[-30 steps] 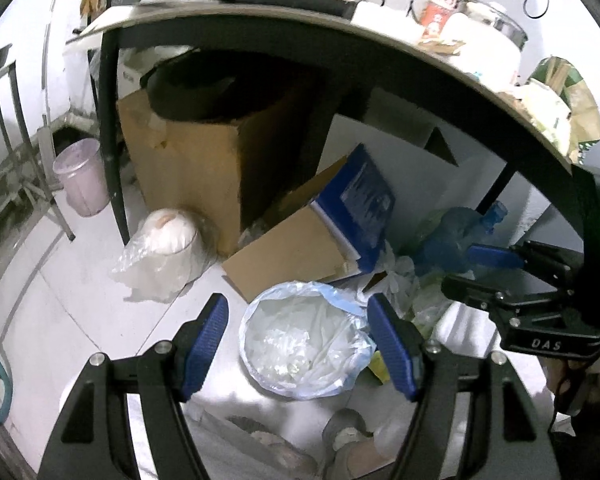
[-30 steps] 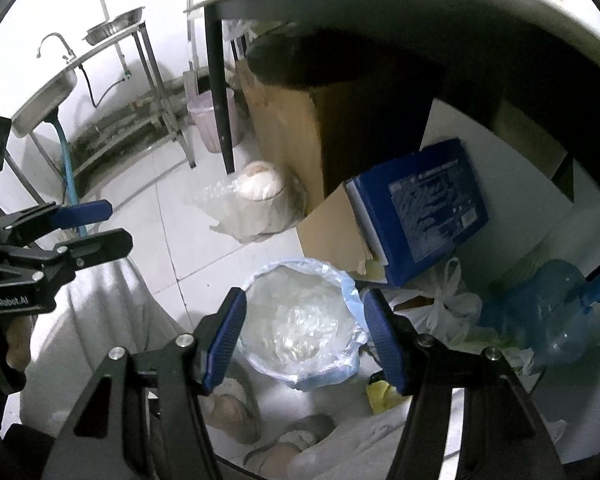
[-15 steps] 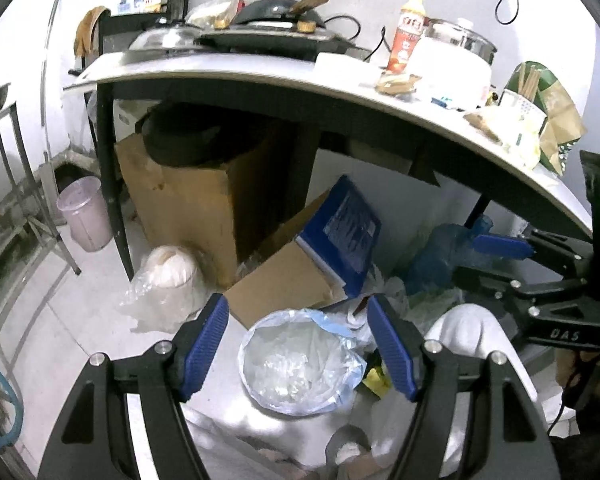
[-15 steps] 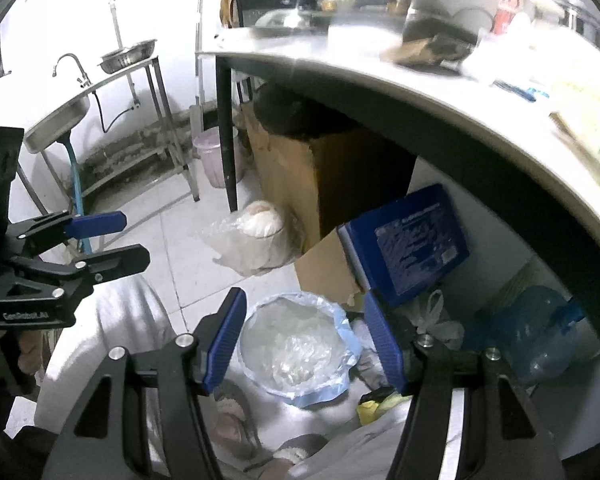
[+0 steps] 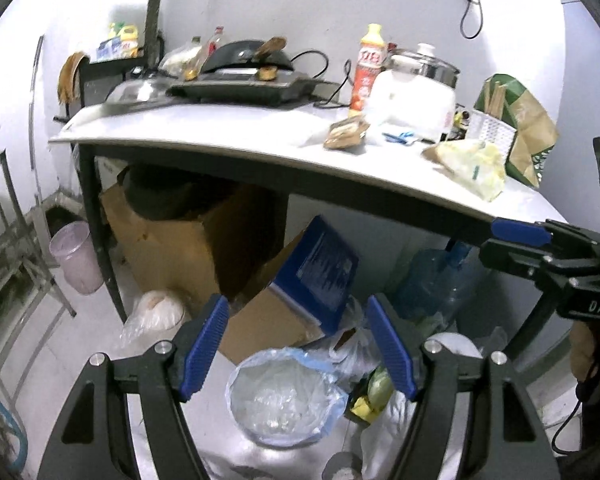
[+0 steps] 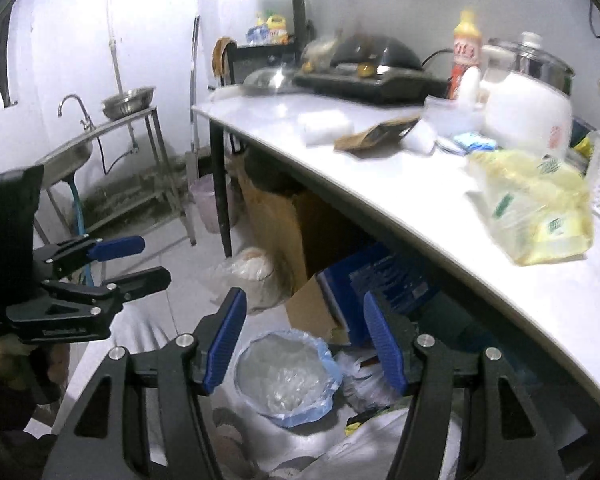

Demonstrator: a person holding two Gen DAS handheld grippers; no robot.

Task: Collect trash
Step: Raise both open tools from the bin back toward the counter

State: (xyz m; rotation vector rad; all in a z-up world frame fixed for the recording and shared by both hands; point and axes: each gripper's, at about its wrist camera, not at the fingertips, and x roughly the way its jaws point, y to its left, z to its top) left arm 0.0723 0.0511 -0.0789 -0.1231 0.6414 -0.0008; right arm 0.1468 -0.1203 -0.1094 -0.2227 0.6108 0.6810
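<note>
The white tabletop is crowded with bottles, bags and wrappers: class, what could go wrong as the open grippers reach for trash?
1. The brown wrapper lies near the tall orange-capped bottle; a reach could topple the bottle.
2. The yellow plastic bag sits near the table edge and could slide off.
3. The lined bin sits below among clutter; drops may miss.

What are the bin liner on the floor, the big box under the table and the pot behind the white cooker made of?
Bin liner: thin bluish plastic film, by its see-through, crinkled, glossy look.
Box: probably cardboard; matte brown with folded edges.
Pot: likely stainless steel; bright mirror-like shine, with what looks like a glass lid.
</note>
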